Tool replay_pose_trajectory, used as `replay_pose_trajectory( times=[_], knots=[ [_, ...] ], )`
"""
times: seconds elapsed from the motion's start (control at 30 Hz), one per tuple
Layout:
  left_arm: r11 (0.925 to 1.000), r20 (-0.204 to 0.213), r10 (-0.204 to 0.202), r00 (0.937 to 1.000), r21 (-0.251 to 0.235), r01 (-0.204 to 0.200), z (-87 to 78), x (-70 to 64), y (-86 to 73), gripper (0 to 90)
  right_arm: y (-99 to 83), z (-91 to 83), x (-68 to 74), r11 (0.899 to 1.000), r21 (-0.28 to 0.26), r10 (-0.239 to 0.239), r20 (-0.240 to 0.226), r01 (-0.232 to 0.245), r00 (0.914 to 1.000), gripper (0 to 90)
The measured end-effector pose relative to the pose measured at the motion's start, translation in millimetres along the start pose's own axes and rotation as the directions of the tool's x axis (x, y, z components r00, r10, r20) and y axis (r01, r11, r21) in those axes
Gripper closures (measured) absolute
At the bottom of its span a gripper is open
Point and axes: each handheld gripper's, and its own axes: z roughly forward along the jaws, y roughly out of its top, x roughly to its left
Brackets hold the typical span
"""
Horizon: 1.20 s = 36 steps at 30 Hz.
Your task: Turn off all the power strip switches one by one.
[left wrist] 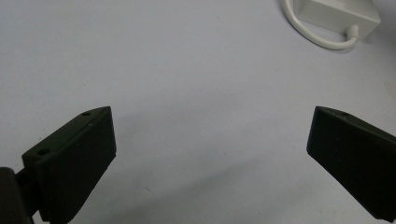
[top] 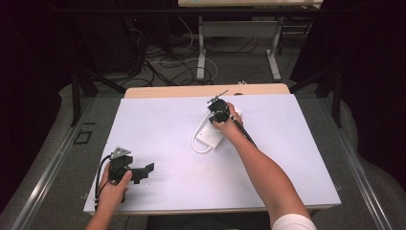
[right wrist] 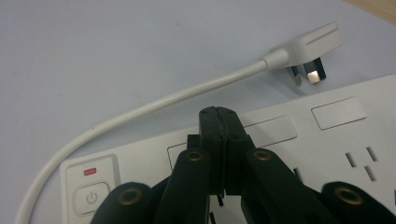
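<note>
A white power strip (top: 211, 136) lies near the middle of the white table (top: 158, 120), with its white cable (top: 195, 144) looped at its near-left end. In the right gripper view the strip (right wrist: 327, 140) shows a power button (right wrist: 91, 198) under a small red light, and its plug (right wrist: 310, 45) rests on the table beyond it. My right gripper (right wrist: 219, 115) is shut, its tips just above the strip's top face; from above, this gripper (top: 219, 113) hovers over the strip's far end. My left gripper (top: 146, 170) stays open at the table's near-left; its jaws (left wrist: 212, 126) stand wide apart over bare table.
The strip's corner (left wrist: 338, 13) and cable loop (left wrist: 320, 41) lie far ahead of the left jaws. Beyond the table's far edge are a desk frame (top: 237, 43) and floor cables (top: 163, 67). A metal rail (top: 48, 167) runs along the left.
</note>
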Motion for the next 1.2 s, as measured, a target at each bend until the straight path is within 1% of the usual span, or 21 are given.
replay_pose_trajectory(
  times=[0.03, 0.13, 0.17, 0.2, 0.23, 0.27, 0.33, 0.37, 0.4, 0.43, 0.5, 0.53, 0.57, 0.6, 0.7, 0.83, 0.9, 0.93, 0.97, 1.07, 1.2],
  knots=[
    [1.0, 0.0, 0.0, 1.0, 0.001, 0.0, 0.0, 0.1, 0.0, 1.4, 0.9, -2.5, -0.8, 0.999, 0.039, -0.013, 0.008, 0.013, 0.9999, 90.0],
    [1.0, 0.0, -0.004, 1.0, -0.002, 0.004, 0.1, -0.1, -0.1, 1.4, 0.3, -1.3, -1.4, 1.0, 0.024, -0.01, -0.004, 0.01, 0.9999, 90.0],
    [1.0, 0.001, 0.0, 1.0, 0.0, 0.0, -0.1, 0.0, -0.1, 1.4, 1.1, -2.9, -0.7, 0.999, 0.051, -0.013, 0.0, 0.013, 0.9999, 90.0],
    [1.0, 0.001, 0.0, 1.0, 0.0, 0.0, -0.1, 0.0, -0.1, 1.4, 1.1, -2.9, -0.7, 0.999, 0.051, -0.013, 0.0, 0.013, 0.9999, 90.0],
    [1.0, 0.001, 0.001, 1.0, 0.001, -0.001, -0.1, 0.0, -0.1, 1.4, -0.1, -0.4, -0.2, 1.0, 0.014, -0.008, -0.008, 0.009, 0.9999, 90.0],
    [1.0, 0.001, 0.002, 1.0, 0.001, -0.002, -0.1, 0.0, -0.1, 1.4, 0.4, 0.0, 1.3, 1.0, 0.024, 0.004, -0.006, -0.004, 1.0, 90.0],
    [1.0, 0.002, 0.003, 1.0, 0.0, -0.003, 0.0, -0.1, -0.1, 1.4, 1.7, -2.2, 3.7, 0.997, 0.07, -0.015, 0.007, 0.014, 0.9999, 90.0],
    [1.0, 0.002, 0.003, 1.0, 0.0, -0.003, 0.0, -0.2, 0.0, 1.4, 1.7, -2.2, 3.7, 0.997, 0.07, -0.015, 0.007, 0.014, 0.9999, 90.0],
    [1.0, 0.002, 0.004, 1.0, 0.0, -0.004, 0.1, -0.3, -0.1, 1.4, 0.4, 0.8, 4.4, 1.0, 0.02, -0.016, 0.007, 0.016, 0.9998, 90.0],
    [1.0, 0.002, 0.004, 1.0, 0.0, -0.004, 0.1, -0.4, 0.0, 1.4, 1.2, -1.2, 4.3, 0.998, 0.053, -0.029, -0.003, 0.029, 0.9996, 90.0],
    [1.0, 0.002, 0.003, 1.0, 0.0, -0.003, 0.0, -0.7, 0.0, 1.4, -0.3, 2.1, 3.2, 1.0, -0.001, 0.0, -0.013, 0.0, 0.9999, 90.0],
    [1.0, 0.001, 0.005, 1.0, -0.002, -0.005, 0.1, -0.6, 0.0, 1.4, -0.3, 2.1, 3.2, 1.0, -0.001, 0.0, -0.013, 0.0, 0.9999, 90.0],
    [1.0, 0.0, 0.005, 1.0, -0.001, -0.005, 0.0, -0.7, 0.0, 1.4, 1.4, -1.7, 2.6, 0.998, 0.062, -0.001, -0.004, 0.001, 1.0, 90.0],
    [1.0, -0.001, 0.006, 1.0, 0.0, -0.006, 0.0, -0.7, 0.0, 1.4, 0.6, 0.4, 2.7, 0.999, 0.034, 0.008, -0.009, -0.007, 0.9999, 90.0],
    [1.0, -0.001, 0.0, 1.0, -0.004, 0.0, 0.0, -0.9, -0.3, 1.4, -0.1, 1.1, 3.4, 1.0, 0.022, 0.014, -0.005, -0.013, 0.9999, 90.0],
    [1.0, 0.0, -0.001, 1.0, 0.0, 0.001, -0.9, -1.1, -0.4, 1.4, -0.7, 0.4, 0.7, 0.999, 0.041, -0.005, 0.026, 0.004, 0.9997, 90.0],
    [1.0, 0.0, -0.001, 1.0, 0.0, 0.001, -1.0, -1.1, -0.6, 1.4, -1.4, -1.4, -1.9, 0.999, 0.05, 0.009, 0.02, -0.01, 0.9998, 90.0],
    [1.0, -0.001, -0.001, 1.0, 0.001, 0.001, -1.0, -0.9, -0.6, 1.4, -2.5, 0.3, -2.3, 1.0, 0.022, 0.018, 0.012, -0.018, 0.9998, 90.0],
    [1.0, -0.001, -0.002, 1.0, 0.001, 0.002, -1.0, -0.8, -0.6, 1.4, -2.6, -0.8, -2.7, 0.999, 0.036, 0.026, 0.014, -0.026, 0.9996, 90.0],
    [1.0, -0.002, -0.003, 1.0, 0.0, 0.003, -0.7, -0.7, -0.4, 1.4, -3.5, 0.4, -3.4, 1.0, 0.01, 0.021, 0.01, -0.021, 0.9997, 90.0],
    [1.0, -0.003, 0.003, 1.0, -0.003, -0.003, 0.0, -0.7, -0.3, 1.4, -2.8, -0.3, -5.5, 0.999, 0.024, 0.039, -0.003, -0.039, 0.9992, 90.0]
  ],
)
